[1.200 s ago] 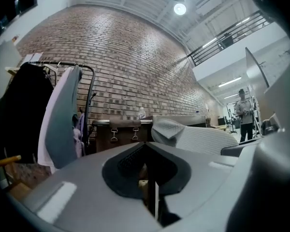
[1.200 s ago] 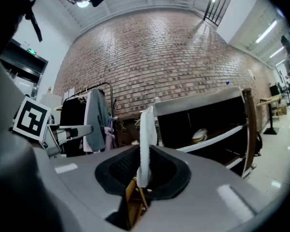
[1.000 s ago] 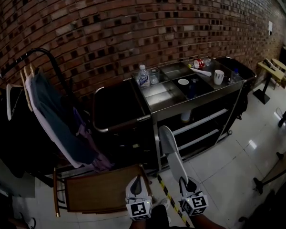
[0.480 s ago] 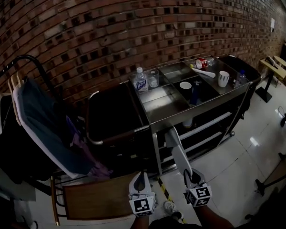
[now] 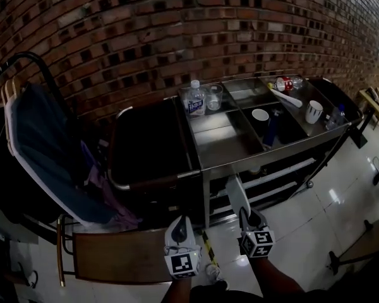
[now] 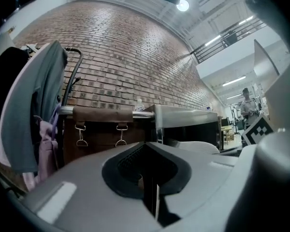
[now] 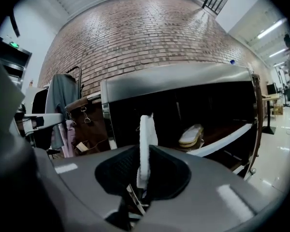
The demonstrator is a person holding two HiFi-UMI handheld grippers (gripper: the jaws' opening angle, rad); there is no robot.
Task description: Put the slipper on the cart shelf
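Rack: garments [image 5: 38, 144] hang at the far left, with a wooden chair [image 5: 114, 254] below them.
Left gripper: the left gripper [image 5: 179, 225] is low in the middle, its jaws closed together with nothing between them.
Bag: a dark bag [image 5: 148, 144] hangs at the cart's left end. Only the left gripper view shows it as brown, with two strap clips.
Writing: the water bottle [image 5: 194, 98] has a blue label, its print too small to read. Both gripper cubes carry square markers.
Containers: the cart [image 5: 221, 137] has a top of steel compartments. The bottle and a clear jar [image 5: 213, 96] stand at the back left. A white cup [image 5: 260, 114] sits in a dark well, a red can [image 5: 283, 83] lies at the back, and a white mug [image 5: 313, 111] is near the right end.
Slipper: the white slipper [image 5: 235, 194] is clamped by one end in the jaws of the right gripper [image 5: 247, 218]. Its far end is near the cart's open front, and it is not on a shelf.
Right gripper view only: a pale slipper-like thing [image 7: 191, 135] lies on the lower shelf [image 7: 222, 129].
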